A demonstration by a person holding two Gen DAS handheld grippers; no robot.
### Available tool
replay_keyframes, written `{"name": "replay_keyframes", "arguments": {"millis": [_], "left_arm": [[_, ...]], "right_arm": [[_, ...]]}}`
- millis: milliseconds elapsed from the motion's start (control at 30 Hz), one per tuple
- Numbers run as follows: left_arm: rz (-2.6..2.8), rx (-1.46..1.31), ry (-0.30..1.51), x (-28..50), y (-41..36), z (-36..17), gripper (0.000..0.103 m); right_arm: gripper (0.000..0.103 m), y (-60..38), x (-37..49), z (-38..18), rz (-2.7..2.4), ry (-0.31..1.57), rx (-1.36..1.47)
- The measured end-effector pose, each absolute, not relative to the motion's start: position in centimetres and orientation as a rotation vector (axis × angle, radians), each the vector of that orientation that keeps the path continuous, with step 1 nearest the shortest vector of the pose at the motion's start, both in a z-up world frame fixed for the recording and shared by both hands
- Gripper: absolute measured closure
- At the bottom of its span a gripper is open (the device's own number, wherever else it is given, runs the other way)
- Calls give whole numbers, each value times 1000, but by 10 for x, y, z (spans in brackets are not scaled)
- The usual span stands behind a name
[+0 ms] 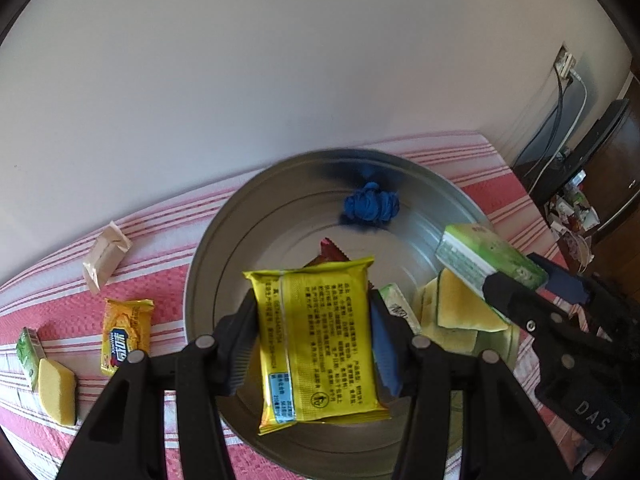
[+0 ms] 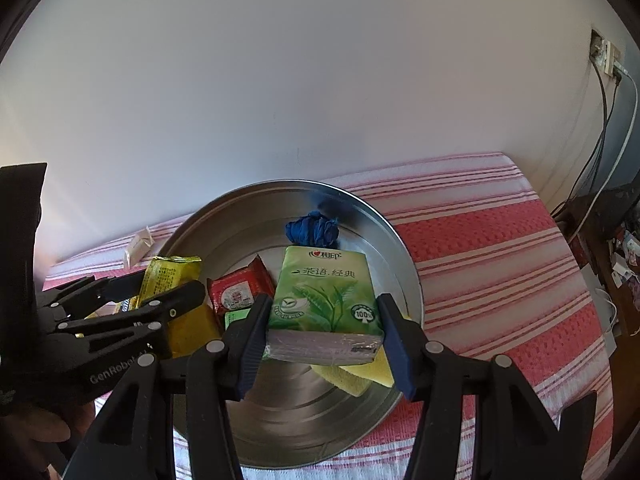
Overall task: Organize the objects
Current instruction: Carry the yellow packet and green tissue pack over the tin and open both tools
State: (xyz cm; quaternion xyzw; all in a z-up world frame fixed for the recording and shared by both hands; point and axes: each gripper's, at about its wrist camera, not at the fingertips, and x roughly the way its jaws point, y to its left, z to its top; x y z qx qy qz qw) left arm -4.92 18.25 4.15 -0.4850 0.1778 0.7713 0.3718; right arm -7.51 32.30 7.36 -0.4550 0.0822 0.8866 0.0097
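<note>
Yellow crinkly foil wraps the snack packet, which the left tongs hold by its long edges at the lower centre of the left view, over the metal basin. It looks light, soft and slippery, so a mid-body grip suits it. The right tongs clamp the green tissue pack, squashy and light, above the same basin. A red striped cloth covers the desk against a bare white wall.

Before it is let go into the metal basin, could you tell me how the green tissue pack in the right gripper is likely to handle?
The green tissue pack is probably light and soft: the right gripper holds it by its sides alone. Its glossy film may be slippery. Flat and boxy, it should not roll in the metal basin.
</note>
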Motion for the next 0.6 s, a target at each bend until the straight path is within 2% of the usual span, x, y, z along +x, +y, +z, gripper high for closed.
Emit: {"name": "replay_keyframes", "arguments": {"millis": [333, 400, 467, 600], "left_arm": [[1946, -1281, 520, -59, 184, 27, 51], [1936, -1305, 503, -61, 181, 27, 45], [1942, -1310, 495, -61, 178, 31, 26], [1963, -1250, 531, -55, 174, 44, 20]], "right_arm": [[47, 323, -82, 60, 2762, 272, -1480], [47, 324, -82, 59, 2746, 297, -1505], [45, 326, -82, 58, 2723, 326, -1522], [42, 327, -77, 64, 2724, 362, -1500]]}}
